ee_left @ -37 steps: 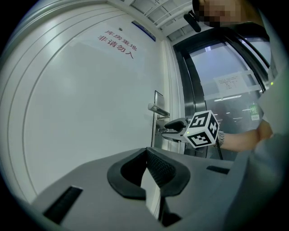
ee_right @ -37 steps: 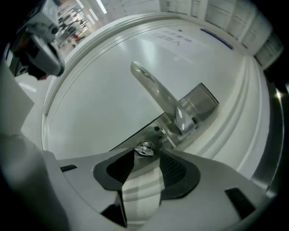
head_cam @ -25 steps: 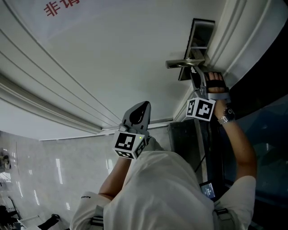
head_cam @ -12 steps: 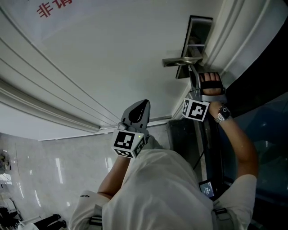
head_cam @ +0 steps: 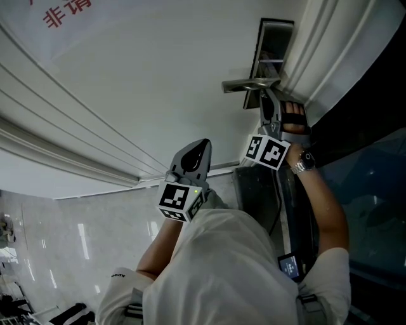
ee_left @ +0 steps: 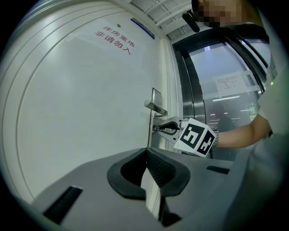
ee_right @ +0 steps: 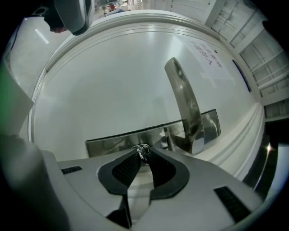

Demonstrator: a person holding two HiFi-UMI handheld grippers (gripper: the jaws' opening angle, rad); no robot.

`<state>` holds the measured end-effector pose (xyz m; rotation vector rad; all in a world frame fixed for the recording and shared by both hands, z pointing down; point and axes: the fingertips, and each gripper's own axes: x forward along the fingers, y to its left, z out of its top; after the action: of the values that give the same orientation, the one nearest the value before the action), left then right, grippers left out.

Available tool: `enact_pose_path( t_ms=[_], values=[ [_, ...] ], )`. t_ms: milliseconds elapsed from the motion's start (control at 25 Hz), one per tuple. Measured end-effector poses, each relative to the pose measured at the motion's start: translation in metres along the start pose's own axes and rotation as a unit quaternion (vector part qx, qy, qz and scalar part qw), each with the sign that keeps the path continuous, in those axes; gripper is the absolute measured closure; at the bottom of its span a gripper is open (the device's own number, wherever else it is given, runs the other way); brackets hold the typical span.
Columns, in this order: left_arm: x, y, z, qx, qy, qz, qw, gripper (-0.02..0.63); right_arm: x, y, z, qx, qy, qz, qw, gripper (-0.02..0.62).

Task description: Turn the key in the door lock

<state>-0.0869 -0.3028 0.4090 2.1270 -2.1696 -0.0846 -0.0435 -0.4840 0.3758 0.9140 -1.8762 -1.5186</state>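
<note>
The white door (head_cam: 158, 76) carries a steel lock plate (ee_right: 113, 141) with a lever handle (head_cam: 244, 84) (ee_right: 185, 101). A key with a small ring (ee_right: 143, 151) sticks out of the plate below the handle. My right gripper (head_cam: 265, 105) (ee_right: 143, 153) points level at it. Its jaws have just been closing and now pinch the key's head between the pads. The left gripper view shows that gripper (ee_left: 157, 129) against the plate under the handle (ee_left: 156, 107). My left gripper (head_cam: 198, 147) (ee_left: 146, 152) hangs back from the door, shut and holding nothing.
A dark metal frame and glass panel (head_cam: 368, 159) (ee_left: 216, 81) stand right of the door. Raised mouldings (head_cam: 63, 133) run across the door, with red characters (head_cam: 63, 13) above. Pale glossy floor (head_cam: 63, 241) lies below. The person's white-clad body (head_cam: 222, 273) fills the lower middle.
The right gripper's marker cube has rolled and tilted at the lock while the hand stayed at the key. The whole head view has drifted slightly. The left gripper has held still.
</note>
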Motion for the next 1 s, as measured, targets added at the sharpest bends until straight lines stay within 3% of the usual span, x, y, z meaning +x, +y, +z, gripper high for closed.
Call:
enact_pose_path(
  t_ms=[200, 640, 840, 1000],
  values=[
    [0.0014, -0.0026, -0.0016, 0.001, 0.003, -0.001, 1.0000, 0.597, 0.0001, -0.0017, -0.0004, 0.074, -0.002, 0.018, 0.997, 0.556],
    [0.0017, -0.0032, -0.0028, -0.001, 0.004, 0.004, 1.0000, 0.597, 0.0009, -0.0024, -0.0019, 0.126, -0.002, 0.020, 0.992, 0.558],
    [0.0012, -0.0052, -0.0034, 0.000, 0.004, 0.006, 1.0000, 0.597, 0.0004, -0.0036, -0.0031, 0.241, -0.003, 0.047, 0.969, 0.586],
    [0.0006, -0.0057, -0.0009, 0.001, 0.001, 0.008, 1.0000, 0.597, 0.0010, -0.0054, -0.0028, 0.289, 0.000, 0.049, 0.956, 0.586]
  ],
)
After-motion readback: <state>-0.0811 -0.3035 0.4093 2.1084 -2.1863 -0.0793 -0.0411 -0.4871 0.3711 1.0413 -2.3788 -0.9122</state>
